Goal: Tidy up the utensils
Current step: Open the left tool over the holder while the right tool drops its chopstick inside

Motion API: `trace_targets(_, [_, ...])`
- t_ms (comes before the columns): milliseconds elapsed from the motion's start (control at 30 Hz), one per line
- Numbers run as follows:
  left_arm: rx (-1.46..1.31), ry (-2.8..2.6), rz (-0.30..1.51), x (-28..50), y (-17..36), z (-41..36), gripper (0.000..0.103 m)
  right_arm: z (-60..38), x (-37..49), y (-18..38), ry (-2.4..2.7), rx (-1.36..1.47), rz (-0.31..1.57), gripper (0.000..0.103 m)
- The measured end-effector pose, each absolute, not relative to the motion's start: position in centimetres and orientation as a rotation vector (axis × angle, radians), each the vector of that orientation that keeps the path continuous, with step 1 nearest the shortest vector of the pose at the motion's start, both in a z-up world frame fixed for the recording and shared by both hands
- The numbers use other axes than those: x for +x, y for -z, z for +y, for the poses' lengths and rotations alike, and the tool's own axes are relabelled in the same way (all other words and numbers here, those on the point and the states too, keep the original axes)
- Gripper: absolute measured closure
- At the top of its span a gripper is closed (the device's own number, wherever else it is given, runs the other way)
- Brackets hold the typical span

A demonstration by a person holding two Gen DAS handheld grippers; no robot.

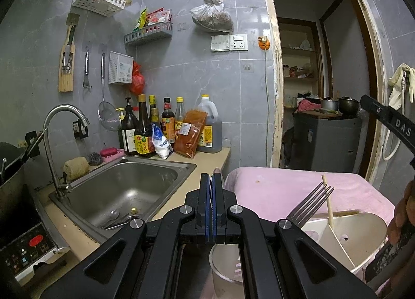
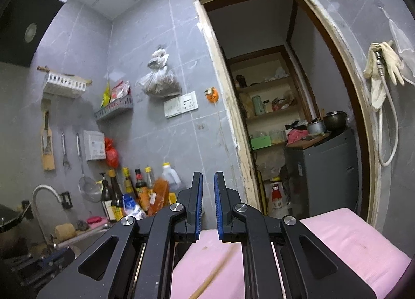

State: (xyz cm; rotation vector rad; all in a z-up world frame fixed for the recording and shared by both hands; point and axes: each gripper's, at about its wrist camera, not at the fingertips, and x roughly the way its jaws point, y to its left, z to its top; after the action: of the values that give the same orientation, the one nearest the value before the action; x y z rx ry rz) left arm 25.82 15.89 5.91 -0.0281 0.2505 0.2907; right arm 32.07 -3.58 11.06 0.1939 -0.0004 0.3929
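Two hand-held grippers noted. Left hand-held gripper: jaws pressed together, nothing between them, poised over the worktop beside the sink. Right hand-held gripper: narrow gap, empty. Fork and chopstick stand in the white holder on pink cloth.

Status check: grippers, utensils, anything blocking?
Left gripper shut, empty. Right gripper near shut, empty. Fork and chopstick in white holder. Nothing blocking.
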Motion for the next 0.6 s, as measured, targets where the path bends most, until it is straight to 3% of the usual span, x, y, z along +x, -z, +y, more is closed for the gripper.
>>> trace_targets(500, [-0.096,-0.160,0.292,25.2,-6.0,16.2,0.101,-5.7,30.8,-10.5,-0.502,0.165,0.117,0.093])
trace_targets(600, [-0.123,-0.113,0.302,24.7,-6.3,16.5,0.100,-6.6,30.0,-10.1,-0.544,0.164,0.131,0.073])
